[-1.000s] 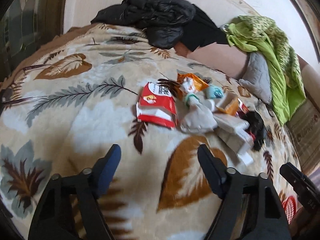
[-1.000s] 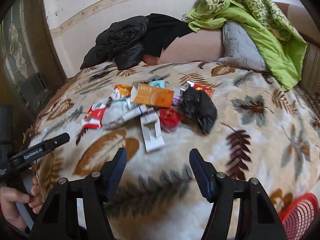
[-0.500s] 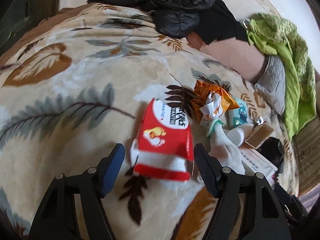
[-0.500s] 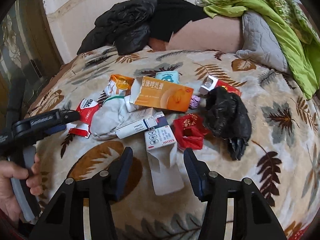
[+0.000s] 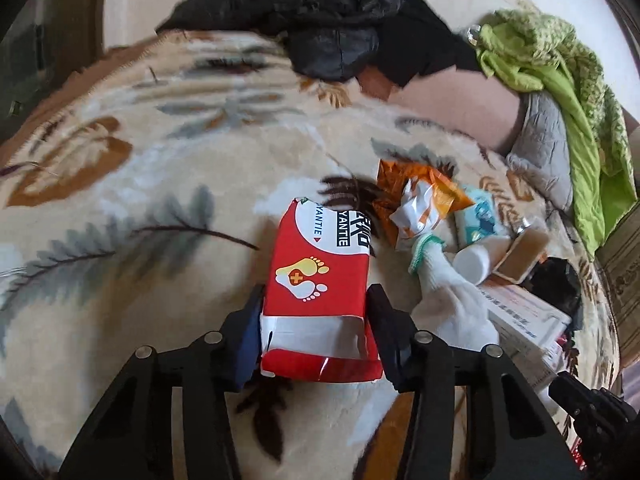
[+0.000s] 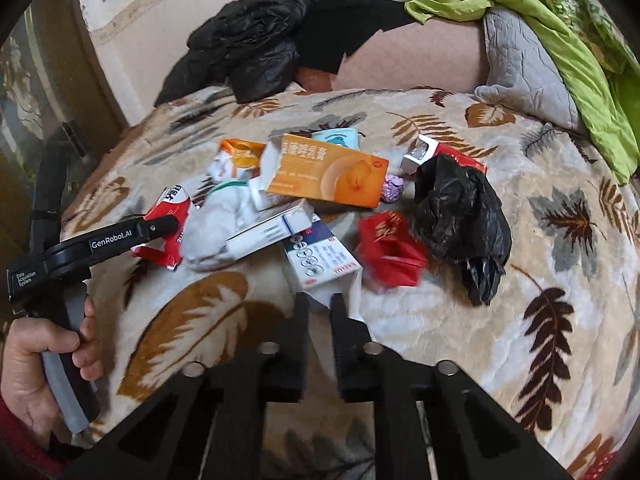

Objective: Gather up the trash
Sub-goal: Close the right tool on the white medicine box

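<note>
We see the left tongs closed in on the near end of a red pouch, a pad against each long edge, their jaws having just been closing; the pouch lies flat on the leaf-patterned blanket and runs straight ahead of them; just to their right lies a white sock, and beyond it, ahead and to the right, an orange wrapper and a white bottle; far ahead a black jacket lies at the head of the bed. The right tongs are clenched, their jaws having just been closing, on the near flap of a white box that points away from them; just right of the box lies a crumpled red wrapper, and further right a black bag; ahead of the box an orange carton lies across the pile, with the sock to the left of it; well to the left, a hand holds the handle of the left tongs, whose tip reaches the red pouch; a green cloth hangs over a grey pillow far ahead and to the right.
</note>
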